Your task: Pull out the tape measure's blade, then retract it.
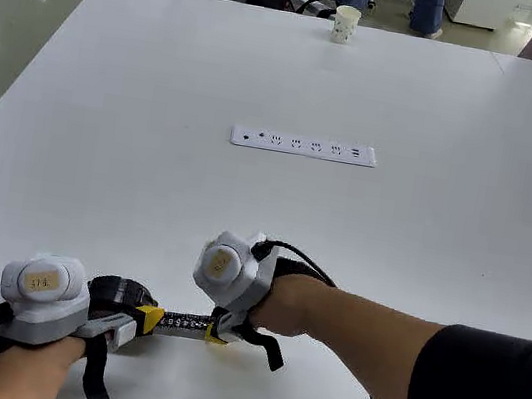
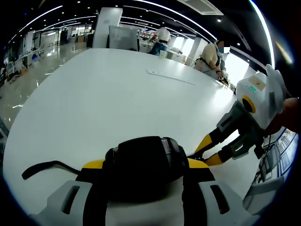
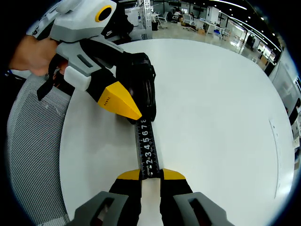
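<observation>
Left hand: we see the left hand (image 1: 26,369) at the near bottom-left edge of the head view. It grasps its tool from behind, with a black strap hanging beside the wrist.
Left gripper: the grey and white left gripper with yellow tips (image 1: 141,319) lies low over the bench and points to the right. Its jaws are clamped on either side of the tape measure's body.
Tape measure: the black, rounded, rubber-cased tape measure (image 2: 143,165) sits between those jaws. We place it at the near edge of the bench, close to the person.
Blade: a short length of the dark steel blade with white printed numbers (image 3: 146,146) runs out of the case. It stretches straight across to the other tool, just above the bench top.
Right gripper: the matching right gripper (image 3: 150,174) faces the left one, and its yellow tips are pinched on the blade's end.
Right hand: the right hand (image 1: 288,304) wraps the tool's body with the wrist bent inward. The forearm reaches in from the lower right out of a black sleeve (image 1: 488,397).
Bench: the broad white bench (image 1: 388,259) spreads away from us.
Mid bench: a white flat power strip (image 1: 303,146) lies well apart from both tools.
Far edge: a small white paper cup (image 1: 345,24) stands upright there.
</observation>
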A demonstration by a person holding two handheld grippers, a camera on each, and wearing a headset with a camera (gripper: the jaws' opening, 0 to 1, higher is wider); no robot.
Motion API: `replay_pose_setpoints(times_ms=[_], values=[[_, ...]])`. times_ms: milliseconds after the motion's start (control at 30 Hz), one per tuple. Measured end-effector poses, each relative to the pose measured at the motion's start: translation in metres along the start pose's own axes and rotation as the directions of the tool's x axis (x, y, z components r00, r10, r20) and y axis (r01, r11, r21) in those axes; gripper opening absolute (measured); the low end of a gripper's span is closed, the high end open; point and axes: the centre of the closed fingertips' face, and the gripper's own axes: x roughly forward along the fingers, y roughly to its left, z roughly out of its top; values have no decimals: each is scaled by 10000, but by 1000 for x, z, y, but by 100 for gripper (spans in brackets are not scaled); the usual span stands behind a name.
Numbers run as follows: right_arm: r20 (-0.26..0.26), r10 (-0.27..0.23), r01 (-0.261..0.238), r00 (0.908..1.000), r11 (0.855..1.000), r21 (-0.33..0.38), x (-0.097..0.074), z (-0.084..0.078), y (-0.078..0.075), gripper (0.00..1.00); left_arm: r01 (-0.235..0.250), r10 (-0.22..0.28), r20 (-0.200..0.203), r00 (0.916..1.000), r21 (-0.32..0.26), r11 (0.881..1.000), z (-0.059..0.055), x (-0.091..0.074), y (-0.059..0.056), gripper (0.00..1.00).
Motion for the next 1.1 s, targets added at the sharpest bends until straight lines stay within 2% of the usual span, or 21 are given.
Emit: replay_pose_setpoints(times_ms=[633, 1100], values=[[189, -5, 1, 9998, 9998, 189, 5, 8, -1, 11, 24, -24, -31, 10000, -59, 10000, -1, -1, 0, 59], [293, -16, 14, 9996, 10000, 47, 6, 15, 1, 11, 57, -57, -31, 10000, -103, 9999, -2, -1, 0, 59]])
